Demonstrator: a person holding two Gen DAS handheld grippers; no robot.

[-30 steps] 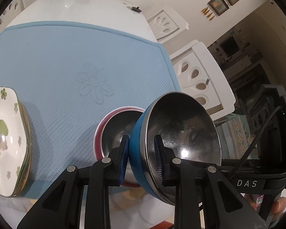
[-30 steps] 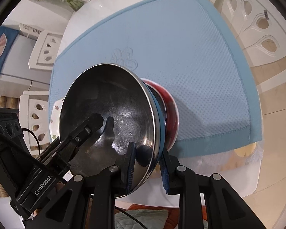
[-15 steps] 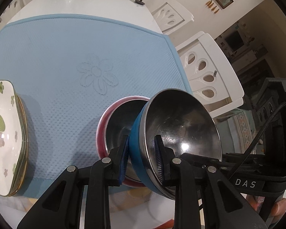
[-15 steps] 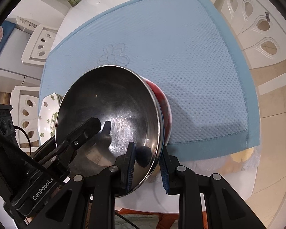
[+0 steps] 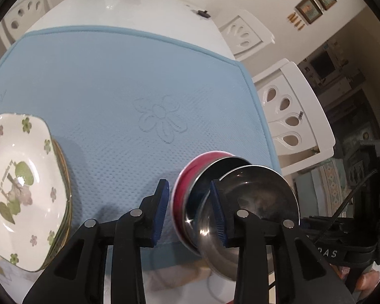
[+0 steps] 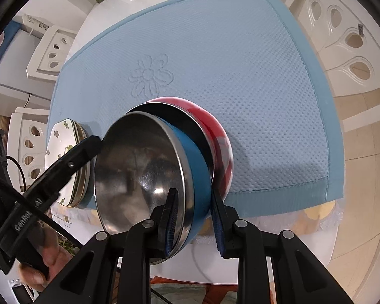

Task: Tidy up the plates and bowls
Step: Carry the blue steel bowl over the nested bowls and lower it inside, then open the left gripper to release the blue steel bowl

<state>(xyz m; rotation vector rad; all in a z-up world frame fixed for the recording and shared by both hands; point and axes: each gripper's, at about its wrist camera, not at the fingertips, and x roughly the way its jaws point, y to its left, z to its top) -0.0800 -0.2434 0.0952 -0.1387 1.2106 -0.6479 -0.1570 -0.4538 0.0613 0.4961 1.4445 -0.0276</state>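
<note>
Blue bowl (image 6: 190, 167) clamped by right gripper (image 6: 193, 217); left gripper (image 5: 190, 210) opening, empty.

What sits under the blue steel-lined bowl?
The blue steel-lined bowl nests tilted inside a red steel-lined bowl on the light blue textured mat. The red bowl's inside and base are covered.

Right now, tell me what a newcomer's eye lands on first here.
The shiny steel bowl with a blue outside stands out, tilted into a red-sided steel bowl at the near edge of the light blue textured mat. The right gripper clamps its rim. A stack of white floral plates sits at the mat's left.
</note>
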